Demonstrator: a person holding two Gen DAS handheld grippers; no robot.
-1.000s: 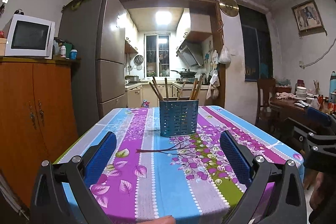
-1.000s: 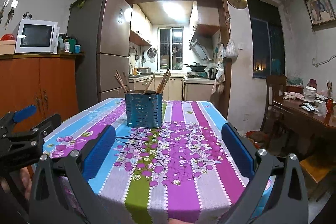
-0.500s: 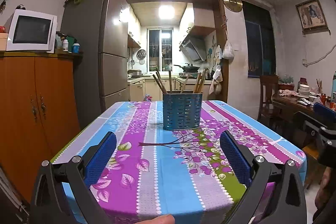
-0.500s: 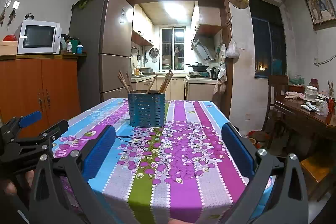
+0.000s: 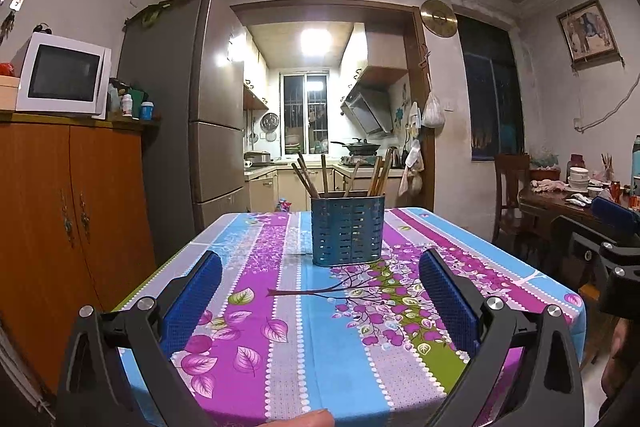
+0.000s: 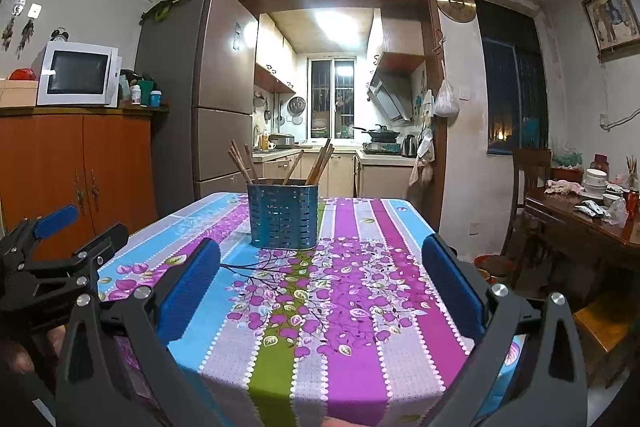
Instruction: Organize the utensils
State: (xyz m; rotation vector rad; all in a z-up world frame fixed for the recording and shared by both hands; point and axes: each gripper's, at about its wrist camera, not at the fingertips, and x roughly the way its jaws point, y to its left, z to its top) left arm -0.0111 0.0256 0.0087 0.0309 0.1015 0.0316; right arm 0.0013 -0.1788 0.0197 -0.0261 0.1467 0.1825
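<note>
Both wrist views face the holder (image 5: 347,230) from the table's (image 5: 304,359) near edge

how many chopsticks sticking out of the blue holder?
About 7 brown wooden chopsticks stand in the blue perforated metal holder: three lean left, one is upright, one shorter stick is near the middle, two lean right. Overlap may hide others.

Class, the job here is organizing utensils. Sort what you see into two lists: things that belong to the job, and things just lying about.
Belongs to the job:
blue perforated metal utensil holder
brown wooden chopsticks standing in it
left gripper, open
right gripper, open

Just lying about:
white microwave on the orange cabinet
stacked white bowls on the side table
white plastic bag hanging by the doorway
</note>
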